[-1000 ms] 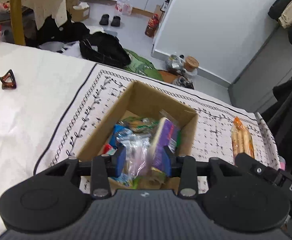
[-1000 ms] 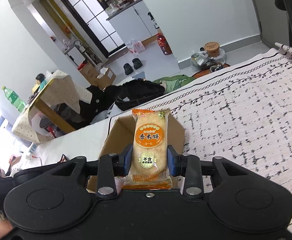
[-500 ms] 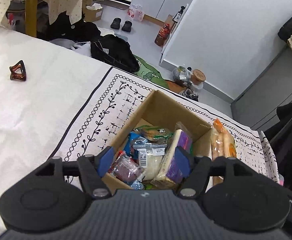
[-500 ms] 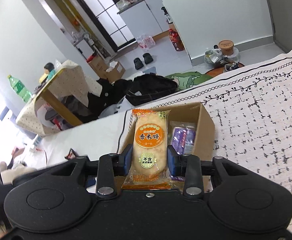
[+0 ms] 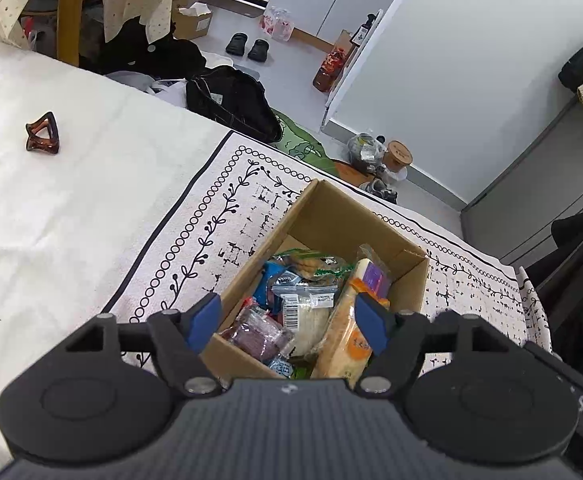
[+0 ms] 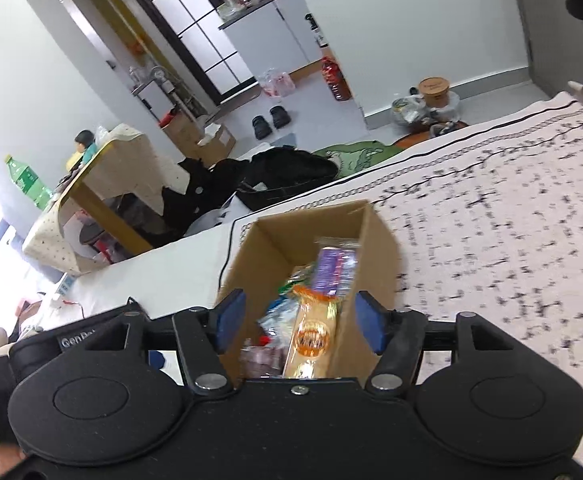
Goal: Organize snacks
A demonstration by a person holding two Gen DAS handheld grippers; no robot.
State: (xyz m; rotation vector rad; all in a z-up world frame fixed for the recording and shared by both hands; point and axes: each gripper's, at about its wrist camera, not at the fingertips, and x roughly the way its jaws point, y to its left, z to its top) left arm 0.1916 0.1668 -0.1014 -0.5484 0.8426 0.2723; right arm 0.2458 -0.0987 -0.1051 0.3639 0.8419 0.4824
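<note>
A cardboard box [image 5: 343, 220] stands on a patterned cloth [image 5: 227, 216], holding several snack packets. Among them are a purple packet [image 5: 375, 278], a white barcode packet [image 5: 309, 312] and the orange rice-cracker packet [image 5: 351, 340]. My left gripper [image 5: 289, 322] hovers over the box's near end, its jaws opening with nothing held. In the right wrist view the box [image 6: 375, 248] lies just ahead. The rice-cracker packet [image 6: 313, 336] lies inside it below my right gripper [image 6: 297, 322], whose jaws are opening and clear of it.
A brown hair claw [image 5: 43, 136] rests on the white sheet [image 5: 51, 220] to the left. Beyond the bed edge the floor holds a black bag [image 5: 231, 96], slippers [image 5: 247, 44] and a cloth-covered table [image 6: 91, 184]. The cloth spreads out to the right [image 6: 511, 240].
The right gripper let go of the orange rice-cracker packet, which dropped into the box. The left gripper widened, releasing the packets it pinched, and shifted so more of the box shows.
</note>
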